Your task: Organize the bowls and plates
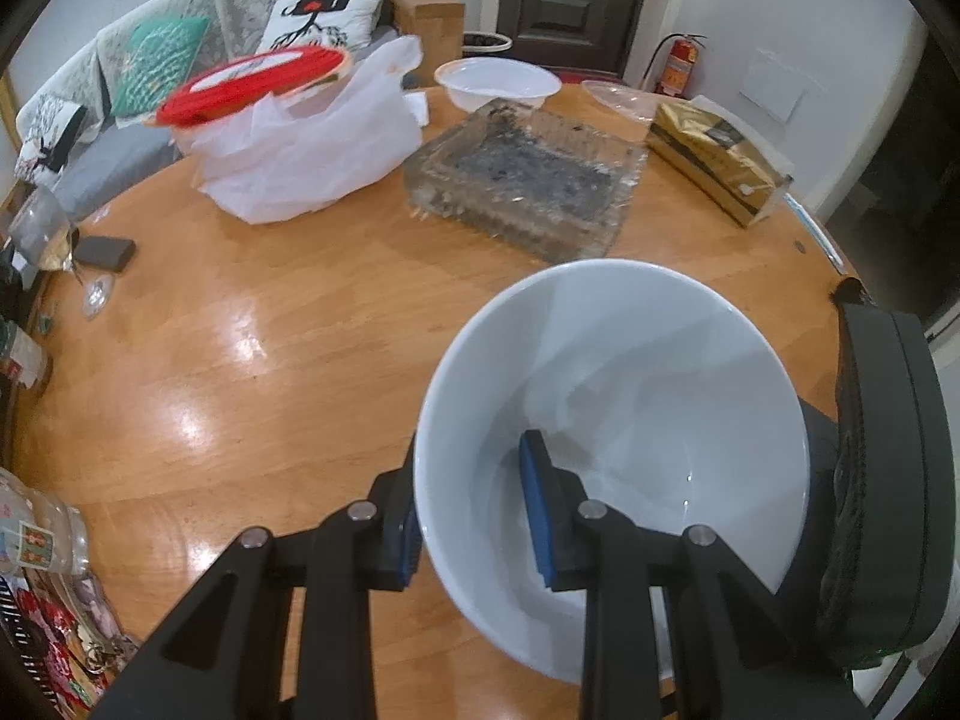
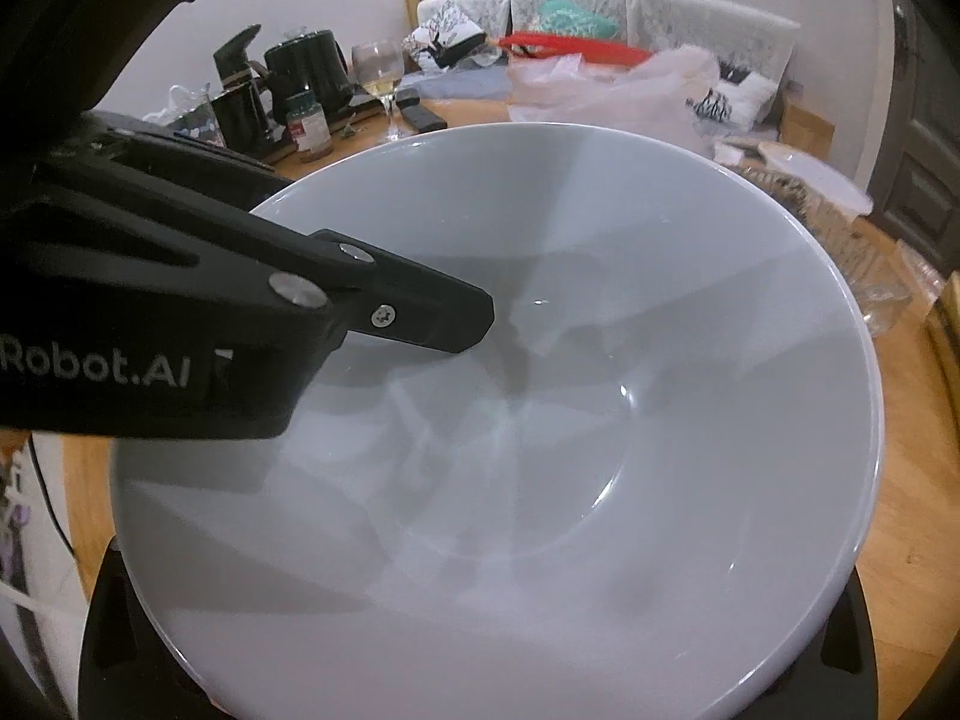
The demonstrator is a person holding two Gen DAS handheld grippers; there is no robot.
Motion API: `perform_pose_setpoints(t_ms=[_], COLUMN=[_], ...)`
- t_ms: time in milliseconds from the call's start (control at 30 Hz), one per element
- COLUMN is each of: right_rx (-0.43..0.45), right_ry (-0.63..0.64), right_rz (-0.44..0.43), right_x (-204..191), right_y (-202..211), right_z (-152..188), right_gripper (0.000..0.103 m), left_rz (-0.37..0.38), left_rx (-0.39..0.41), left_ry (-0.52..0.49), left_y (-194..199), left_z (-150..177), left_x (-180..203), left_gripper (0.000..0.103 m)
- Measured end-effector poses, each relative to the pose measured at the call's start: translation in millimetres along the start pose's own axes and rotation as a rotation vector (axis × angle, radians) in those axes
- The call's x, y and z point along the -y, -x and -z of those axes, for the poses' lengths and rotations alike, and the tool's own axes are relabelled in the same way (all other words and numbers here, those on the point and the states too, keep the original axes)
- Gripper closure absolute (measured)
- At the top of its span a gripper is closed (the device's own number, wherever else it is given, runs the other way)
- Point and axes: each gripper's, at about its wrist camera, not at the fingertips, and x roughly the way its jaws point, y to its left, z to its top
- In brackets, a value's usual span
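The left gripper (image 1: pixel 480 516) holds the rim of the white bowl (image 1: pixel 630 372) between its narrow jaws above the tabletop (image 1: pixel 270 330), while the right gripper's state I cannot tell, its view filled by this bowl

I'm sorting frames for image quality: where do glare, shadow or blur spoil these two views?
Left wrist view: ceiling-light glare streaks the wooden table; the red-rimmed lid is smeared by blur; straight edges bow near the frame's rim. Right wrist view: the white bowl carries fanned soft shadows from the left gripper, and its near rim is soft.
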Motion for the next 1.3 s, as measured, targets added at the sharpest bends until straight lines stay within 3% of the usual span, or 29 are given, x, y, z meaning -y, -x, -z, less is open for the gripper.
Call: perform_pose_setpoints(t_ms=[433,1300], right_rx=[0.067,0.111], right_ry=[0.007,-0.098], right_rz=[0.033,0.153], right_x=[0,56], right_y=[50,159], right_z=[10,85], right_gripper=[0.002,0.002], left_rz=[-0.005,0.036], left_rx=[0.04,0.063], left_ry=[-0.055,-0.227], left_y=[40,69], left_z=[1,-1], left_x=[39,195], left_gripper=[0.078,0.078])
